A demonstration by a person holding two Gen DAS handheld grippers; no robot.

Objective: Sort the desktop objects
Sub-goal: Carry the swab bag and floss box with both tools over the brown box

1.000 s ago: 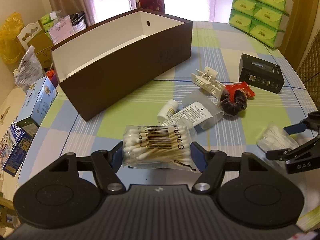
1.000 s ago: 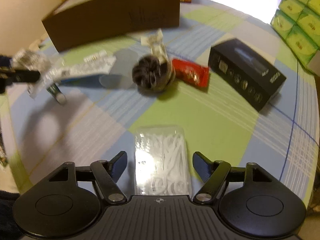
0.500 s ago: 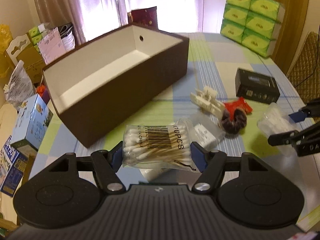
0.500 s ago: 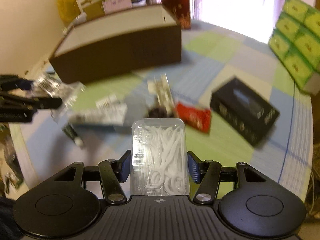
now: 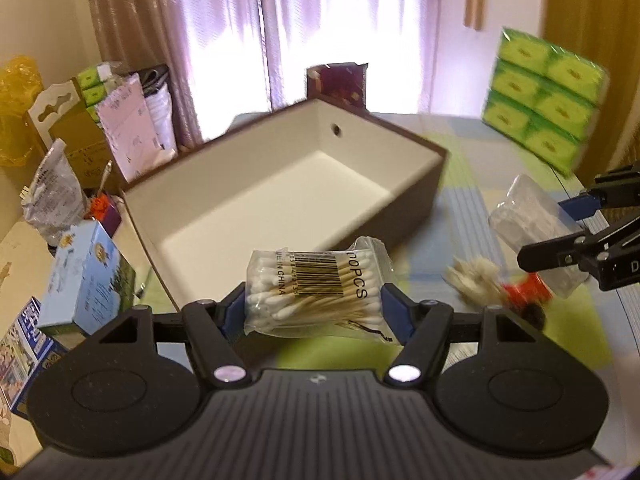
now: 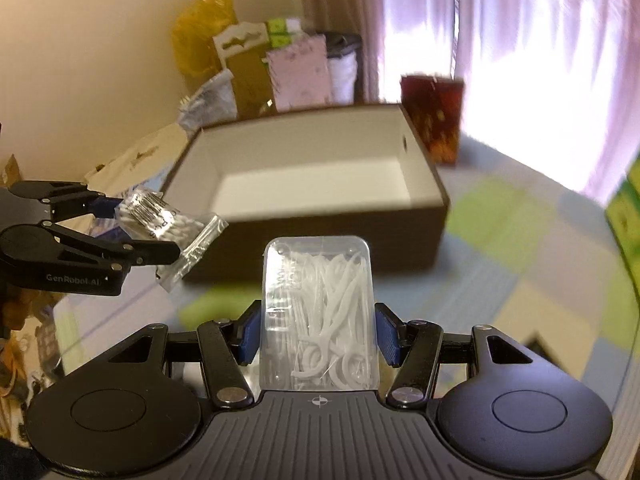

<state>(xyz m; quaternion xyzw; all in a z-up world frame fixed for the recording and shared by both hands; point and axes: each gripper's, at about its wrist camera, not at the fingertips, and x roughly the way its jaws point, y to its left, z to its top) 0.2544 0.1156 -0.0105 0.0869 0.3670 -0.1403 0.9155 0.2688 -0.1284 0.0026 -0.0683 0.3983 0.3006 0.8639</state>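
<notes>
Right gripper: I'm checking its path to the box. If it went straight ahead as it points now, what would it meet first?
Probably the near brown wall of the box, which stands ahead of the floss pick case held by the right gripper. Depth is unclear.

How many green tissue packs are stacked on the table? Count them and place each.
6 show in the left wrist view, in one stack at the table's far right: two columns, three high. More may sit hidden behind; the stack is blurred.

Checked tablecloth table [image 5: 480,216], brown box [image 5: 434,184], green tissue packs [image 5: 544,100]
</notes>
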